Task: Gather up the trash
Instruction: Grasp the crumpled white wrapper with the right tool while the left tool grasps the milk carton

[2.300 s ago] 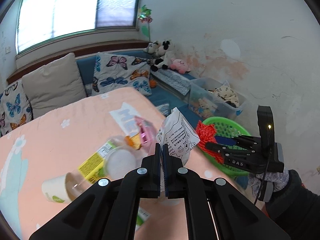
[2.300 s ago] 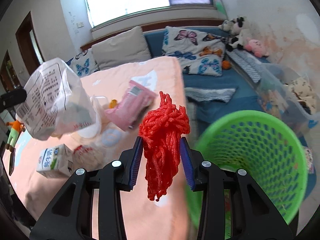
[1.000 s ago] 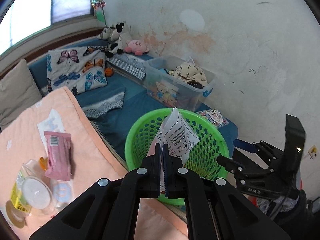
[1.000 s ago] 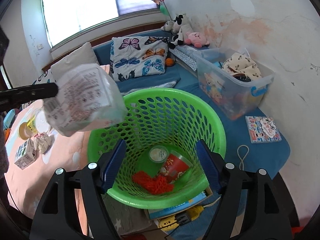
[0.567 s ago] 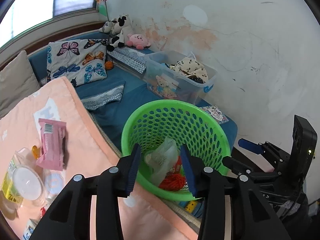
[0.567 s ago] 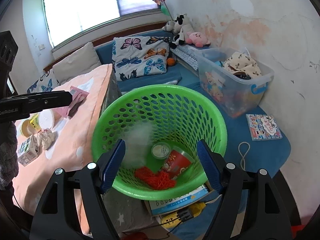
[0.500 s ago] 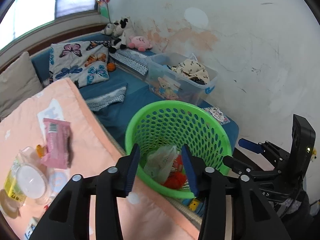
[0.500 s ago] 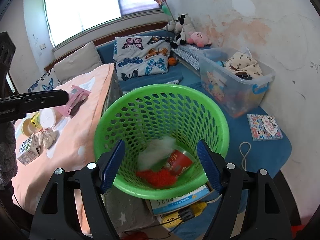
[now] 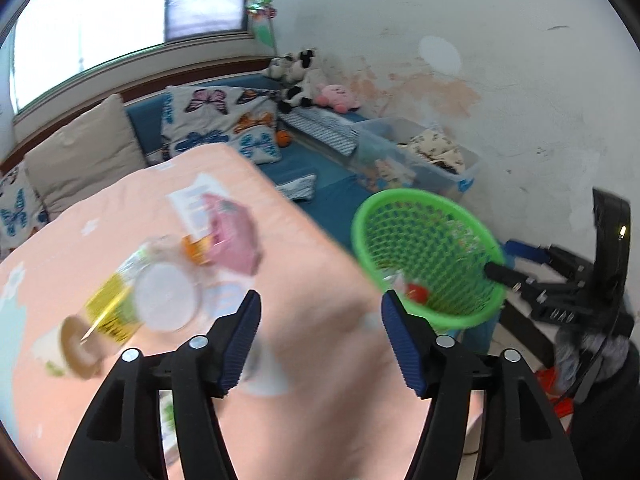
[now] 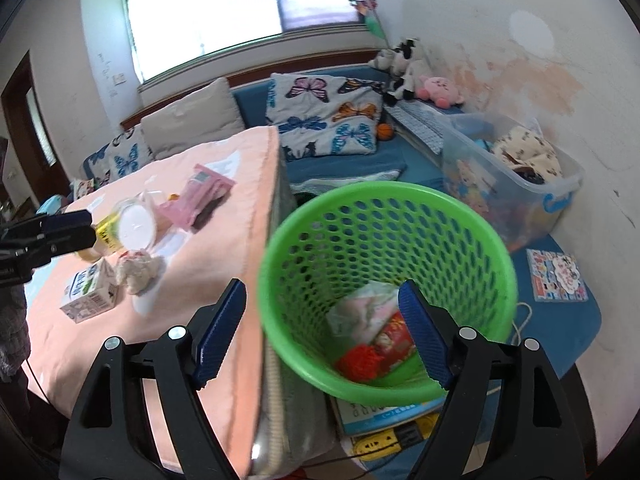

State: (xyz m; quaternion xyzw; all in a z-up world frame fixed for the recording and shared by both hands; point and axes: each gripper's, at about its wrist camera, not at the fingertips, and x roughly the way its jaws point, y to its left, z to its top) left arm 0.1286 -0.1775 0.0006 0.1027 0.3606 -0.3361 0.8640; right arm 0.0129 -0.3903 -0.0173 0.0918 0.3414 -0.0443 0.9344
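- Your left tongs [image 9: 320, 334] are spread wide and empty over the peach-coloured cloth-covered worktop [image 9: 312, 280]; a second ago they were pressed together on the white printed plastic bag [image 10: 362, 312], which now lies inside the round green perforated plastic basket [image 10: 304, 240].
- The left view has swung away from the basket toward the worktop, and the blur says you are moving fast; I judge you are heading for the next piece.
- Trash not yet collected, left to right on the worktop: a small white-and-green milk carton [image 10: 90, 290], a crumpled white tissue [image 10: 136, 270], a clear plastic cup with a yellow label and white lid [image 9: 136, 300] lying on its side, and a pink rectangular wrapper [image 9: 234, 240] at the far edge.
- Your right tongs [image 10: 322, 332] are spread too, holding nothing, hovering just above the near rim of the basket; the red mesh net [image 10: 360, 360] they carried earlier sits at the bottom beside a red printed cup [image 10: 394, 338].
- So two items have just gone in, and several remain.
- Hard to make out: the small orange item [image 9: 196, 248] touching the cup is too smeared to name, and the basket's base is cut off behind the worktop edge and the right tongs.
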